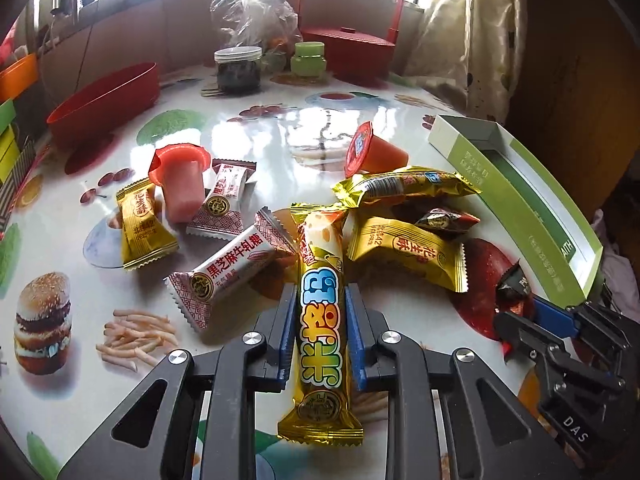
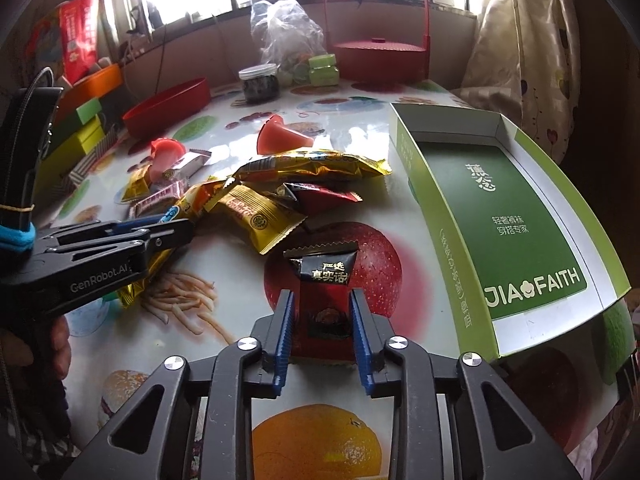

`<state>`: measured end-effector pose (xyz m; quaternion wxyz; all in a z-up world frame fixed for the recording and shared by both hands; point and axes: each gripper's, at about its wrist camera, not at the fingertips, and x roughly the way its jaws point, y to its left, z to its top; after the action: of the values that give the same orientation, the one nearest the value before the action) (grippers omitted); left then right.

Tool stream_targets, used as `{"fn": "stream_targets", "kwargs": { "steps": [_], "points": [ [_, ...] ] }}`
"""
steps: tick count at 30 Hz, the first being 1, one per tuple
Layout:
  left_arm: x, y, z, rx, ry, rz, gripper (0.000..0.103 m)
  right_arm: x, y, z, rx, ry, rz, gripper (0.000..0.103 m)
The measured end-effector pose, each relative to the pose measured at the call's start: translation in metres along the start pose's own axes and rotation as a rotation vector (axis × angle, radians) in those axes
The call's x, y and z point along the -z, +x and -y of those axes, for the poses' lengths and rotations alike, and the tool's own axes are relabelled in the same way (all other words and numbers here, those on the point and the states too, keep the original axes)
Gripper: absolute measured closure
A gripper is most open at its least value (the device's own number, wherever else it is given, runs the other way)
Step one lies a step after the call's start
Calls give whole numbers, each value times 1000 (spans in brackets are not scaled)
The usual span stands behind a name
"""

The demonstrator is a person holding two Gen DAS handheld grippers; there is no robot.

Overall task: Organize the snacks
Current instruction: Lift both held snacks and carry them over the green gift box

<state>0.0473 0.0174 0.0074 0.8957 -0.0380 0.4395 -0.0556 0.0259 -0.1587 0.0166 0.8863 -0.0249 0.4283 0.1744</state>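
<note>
Both jaws clamping: left gripper [image 1: 320,312] on long gold foil stick [image 1: 320,316], right gripper [image 2: 322,316] on dark red-black sachet [image 2: 324,292]. Slick foil risking slipping out before reaching green-white cardboard tray [image 2: 508,200] at table's right edge.

The left gripper [image 1: 320,312] tilts steeply down, its blue pads [image 1: 289,332] pressed against the long gold snack bar [image 1: 320,320] — the right gripper [image 2: 323,318], to the right of that bar, likewise angled down, clamps a dark red packet [image 2: 325,300].

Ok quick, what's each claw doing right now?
Left claw: closed on the long gold snack stick.
Right claw: closed on the dark red snack packet.
</note>
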Motion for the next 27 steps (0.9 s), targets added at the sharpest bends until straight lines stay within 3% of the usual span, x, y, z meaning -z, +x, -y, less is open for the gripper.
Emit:
{"fn": "stream_targets", "kwargs": {
  "steps": [14,27],
  "points": [
    [-3,-31,3,32,-17,57,79,-7,-16,-4,-46,-14,58,82],
    [-30,-44,40,132,35,107,79,-28,-44,21,-3,60,139,82]
  ]
}}
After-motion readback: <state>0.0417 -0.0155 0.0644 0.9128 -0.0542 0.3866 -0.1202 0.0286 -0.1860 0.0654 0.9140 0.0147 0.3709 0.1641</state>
